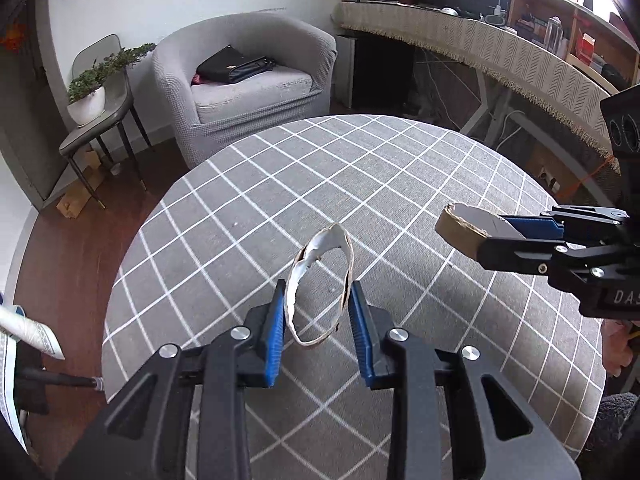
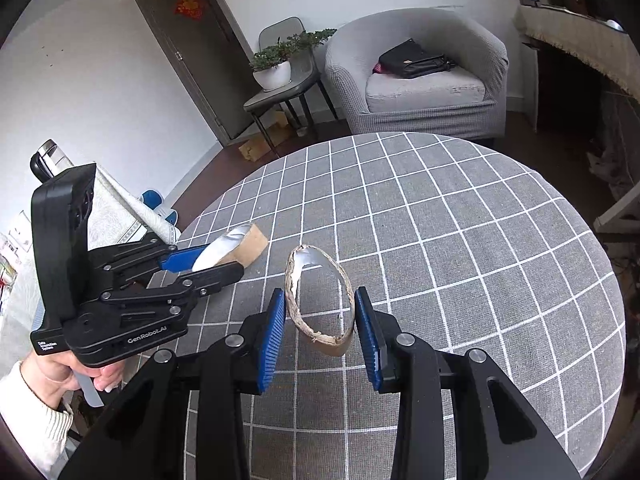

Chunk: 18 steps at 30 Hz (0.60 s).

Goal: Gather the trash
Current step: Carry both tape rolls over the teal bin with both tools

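Observation:
Between the blue pads of my left gripper sits a squashed cardboard tape core, torn and white inside, held just above the round table. My left gripper is shut on it. My right gripper comes in from the right, shut on a second cardboard core. In the right wrist view that second core stands on edge in my right gripper. At the left my left gripper grips its core, and a hand holds its handle.
The table wears a grey checked cloth. Beyond its far edge stand a grey armchair with a black bag, a chair with a potted plant, and a long cloth-covered desk at the right. Brown floor surrounds the table.

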Each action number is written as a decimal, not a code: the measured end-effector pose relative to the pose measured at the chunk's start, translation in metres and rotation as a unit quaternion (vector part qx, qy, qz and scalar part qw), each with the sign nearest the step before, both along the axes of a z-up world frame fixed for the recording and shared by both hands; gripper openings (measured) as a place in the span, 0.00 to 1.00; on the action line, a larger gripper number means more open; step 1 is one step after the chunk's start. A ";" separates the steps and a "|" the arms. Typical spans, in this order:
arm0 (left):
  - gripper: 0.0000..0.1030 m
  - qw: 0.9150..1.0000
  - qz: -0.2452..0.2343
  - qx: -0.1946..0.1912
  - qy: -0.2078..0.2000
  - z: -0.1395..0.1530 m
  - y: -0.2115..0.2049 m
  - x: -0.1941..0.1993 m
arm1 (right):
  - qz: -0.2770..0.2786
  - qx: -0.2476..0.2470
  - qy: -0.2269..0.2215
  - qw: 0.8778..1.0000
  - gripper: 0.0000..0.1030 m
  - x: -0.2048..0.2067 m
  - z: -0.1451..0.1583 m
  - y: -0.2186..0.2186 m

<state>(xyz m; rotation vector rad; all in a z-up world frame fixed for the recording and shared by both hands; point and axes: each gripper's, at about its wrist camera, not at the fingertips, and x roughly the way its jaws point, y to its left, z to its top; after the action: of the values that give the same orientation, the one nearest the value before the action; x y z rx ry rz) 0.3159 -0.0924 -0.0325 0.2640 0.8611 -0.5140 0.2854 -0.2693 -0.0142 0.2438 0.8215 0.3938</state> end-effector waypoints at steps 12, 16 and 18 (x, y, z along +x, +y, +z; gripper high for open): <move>0.32 0.994 0.104 -0.013 -0.003 0.029 0.040 -0.062 | 0.038 0.003 0.001 0.999 0.35 -0.001 -0.008 0.017; 0.32 0.990 0.142 -0.009 -0.009 0.040 0.052 -0.079 | 0.050 0.023 0.000 0.998 0.35 -0.004 -0.004 0.024; 0.32 0.987 0.159 -0.006 -0.011 0.045 0.060 -0.085 | 0.058 0.016 -0.008 0.998 0.35 -0.004 0.001 0.031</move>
<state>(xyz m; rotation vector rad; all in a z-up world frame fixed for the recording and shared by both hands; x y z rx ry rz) 0.2308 -0.0328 0.0123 0.1170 0.8585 -0.2178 0.2813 -0.2379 -0.0136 0.2228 0.8154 0.5170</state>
